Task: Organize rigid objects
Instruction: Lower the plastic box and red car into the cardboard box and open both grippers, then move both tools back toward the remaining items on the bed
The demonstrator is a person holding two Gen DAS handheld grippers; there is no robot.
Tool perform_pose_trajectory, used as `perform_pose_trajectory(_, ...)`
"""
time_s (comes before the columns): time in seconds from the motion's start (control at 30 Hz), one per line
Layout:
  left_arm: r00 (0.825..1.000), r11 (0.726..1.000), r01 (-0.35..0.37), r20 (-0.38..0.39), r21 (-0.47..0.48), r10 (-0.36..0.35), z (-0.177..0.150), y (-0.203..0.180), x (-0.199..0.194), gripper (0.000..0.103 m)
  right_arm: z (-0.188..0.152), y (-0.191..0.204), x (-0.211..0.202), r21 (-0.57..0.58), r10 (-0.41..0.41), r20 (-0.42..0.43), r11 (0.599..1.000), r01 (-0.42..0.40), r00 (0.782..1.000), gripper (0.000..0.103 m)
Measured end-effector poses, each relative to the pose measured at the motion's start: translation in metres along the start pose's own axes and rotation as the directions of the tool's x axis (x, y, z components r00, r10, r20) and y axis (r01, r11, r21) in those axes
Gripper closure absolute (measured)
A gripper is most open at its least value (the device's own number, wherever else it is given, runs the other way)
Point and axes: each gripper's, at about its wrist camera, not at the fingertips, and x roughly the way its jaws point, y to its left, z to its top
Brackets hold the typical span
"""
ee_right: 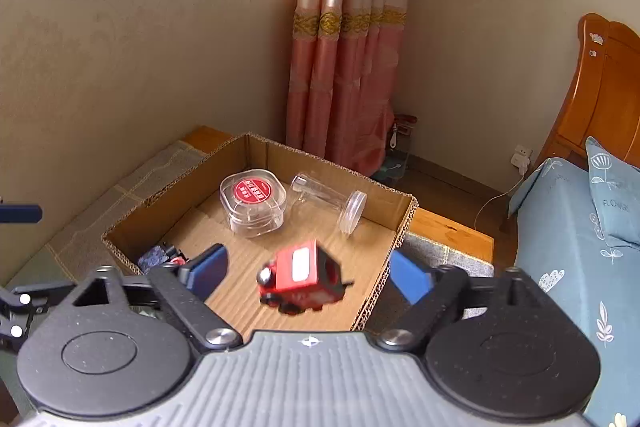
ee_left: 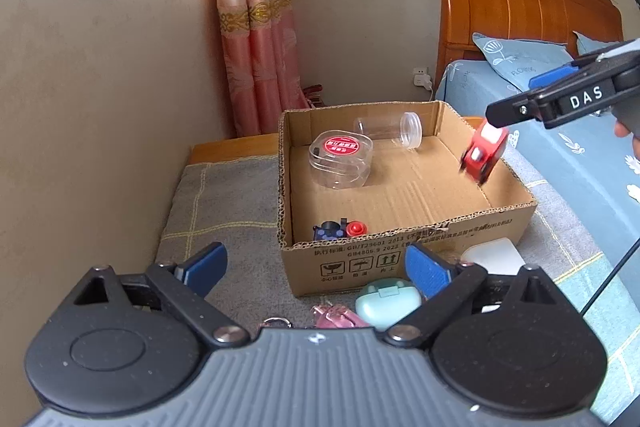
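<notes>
While airborne, red toy train [ee_right: 302,277] tilts — above cardboard box [ee_right: 256,151].

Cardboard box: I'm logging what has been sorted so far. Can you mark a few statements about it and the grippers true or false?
1. The red toy car is clamped by the right gripper. False: its fingers are wide apart and the blurred car sits free between them, over the box floor.
2. The clear tube jar lies on its side inside the cardboard box. True.
3. The mint-green case is in the box. False: it lies outside, in front of the near wall.
4. The red-labelled clear container stands in the box. True.
5. The left gripper is shut. False: it is open and holds nothing.
</notes>
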Motion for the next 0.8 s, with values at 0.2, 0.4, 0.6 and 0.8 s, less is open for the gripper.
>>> perform_pose_trajectory(0.2, 1.000, 0.999, -0.015, -0.008, -0.030, 0.015, -0.009, 0.010, -0.005, 0.002, -0.017, 0.010, -0.005, -0.001, 0.015, -0.010, 1.000, -0.015, 1.000, 0.000)
perform_pose_trajectory(0.4, 0.999, 1.000, -0.022, -0.025, -0.019, 0.022, -0.018, 0.009, -0.006, 0.002, -0.043, 0.021, -0.012, 0.004, -0.029, -0.049, 1.000, 0.030, 0.998, 0.000)
perform_pose_trajectory(0.6, 0.999, 0.999, -0.002, -0.040, -0.040, 0.000, -0.023, 0.010, -0.005, 0.002, -0.074, 0.030, -0.012, 0.101, -0.058, -0.078, 0.993, 0.066, 0.995, 0.000)
perform_pose_trajectory(0.8, 0.998, 1.000, 0.000, -0.057, -0.031, -0.002, -0.032, 0.010, -0.003, 0.002, -0.108, 0.044, 0.003, 0.212, -0.042, -0.120, 0.975, 0.067, 0.992, 0.000)
